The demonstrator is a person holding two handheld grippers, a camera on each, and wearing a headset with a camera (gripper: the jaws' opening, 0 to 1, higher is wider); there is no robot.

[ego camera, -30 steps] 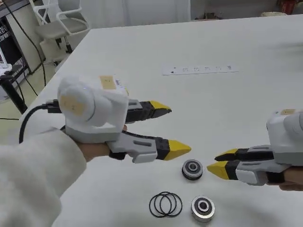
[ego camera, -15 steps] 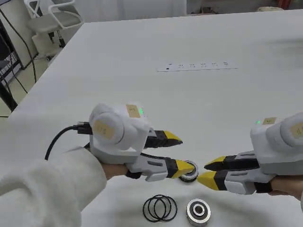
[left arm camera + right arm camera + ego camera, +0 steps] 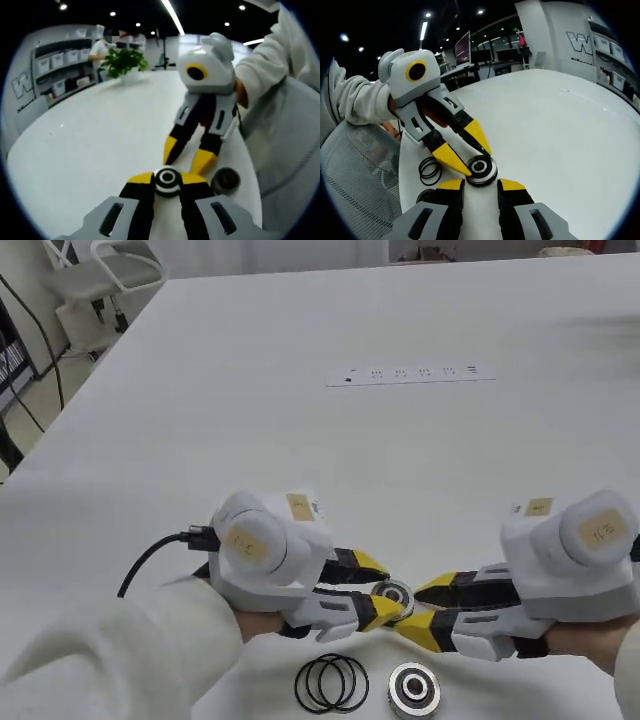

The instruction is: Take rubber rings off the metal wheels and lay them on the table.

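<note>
A metal wheel [image 3: 392, 594] with a dark rubber ring around it lies on the white table [image 3: 300, 440]. My left gripper [image 3: 380, 585] has its yellow tips on either side of the wheel [image 3: 167, 182] and is shut on it. My right gripper [image 3: 418, 605] faces it from the right, open, with its tips just short of the same wheel [image 3: 481, 170]. A second wheel [image 3: 413, 687] lies nearer to me, and beside it are loose black rubber rings [image 3: 331, 682] lying overlapped on the table.
A flat white strip with small markings [image 3: 410, 375] lies farther back on the table. A black cable [image 3: 150, 555] trails from the left gripper. A white chair [image 3: 100, 280] stands beyond the table's far left edge.
Both grippers have come down and together onto the upper wheel. The left jaws have narrowed around it, and the right tips have moved in close from the right.
</note>
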